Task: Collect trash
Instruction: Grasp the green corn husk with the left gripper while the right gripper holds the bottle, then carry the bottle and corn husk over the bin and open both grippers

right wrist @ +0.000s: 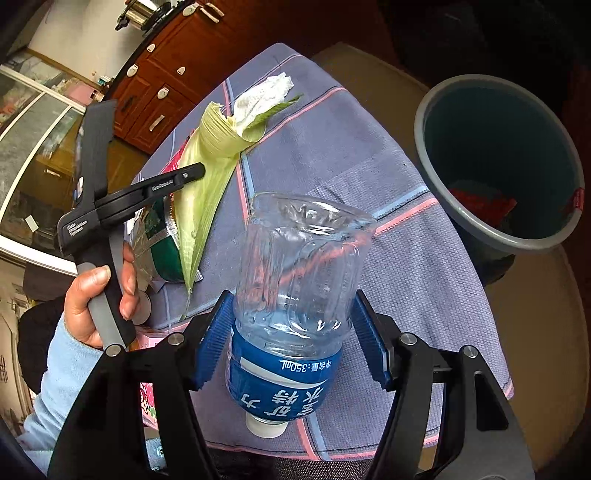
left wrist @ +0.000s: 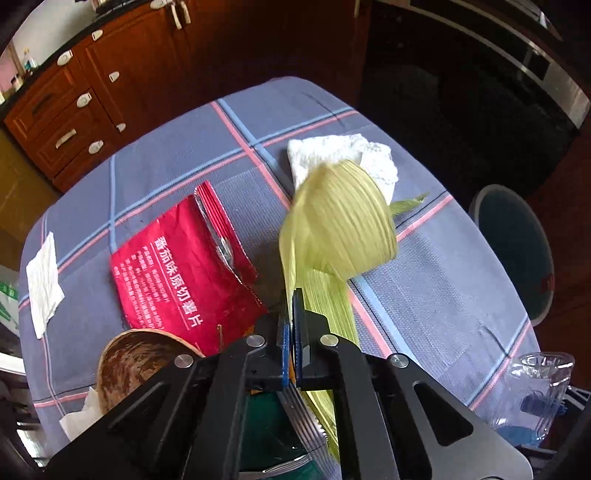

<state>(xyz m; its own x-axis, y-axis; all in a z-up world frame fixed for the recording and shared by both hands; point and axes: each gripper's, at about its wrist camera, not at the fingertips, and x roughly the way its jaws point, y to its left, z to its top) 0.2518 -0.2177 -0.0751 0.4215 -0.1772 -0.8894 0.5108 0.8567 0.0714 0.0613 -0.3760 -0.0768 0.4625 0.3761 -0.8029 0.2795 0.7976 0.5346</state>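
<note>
Left gripper (left wrist: pixel 292 332): jaws pinch the corn husk (left wrist: pixel 332 229).
Right gripper (right wrist: pixel 291 343): jaws hold the clear bottle (right wrist: pixel 299 280).
Bin (right wrist: pixel 498 162): beside the bench (right wrist: pixel 424 258).

Home kitchen or dining corner, brown wooden cabinets (left wrist: pixel 92 92) with drawers, checked tablecloth (left wrist: pixel 166 162), grey waste bin (right wrist: pixel 498 162), steel pots (right wrist: pixel 135 11) on the counter

Left tongs (left wrist: pixel 291 325) clamped on pale green corn husk (left wrist: pixel 332 229) above checked table (left wrist: pixel 443 280); red snack bag (left wrist: pixel 177 273) left.
</note>
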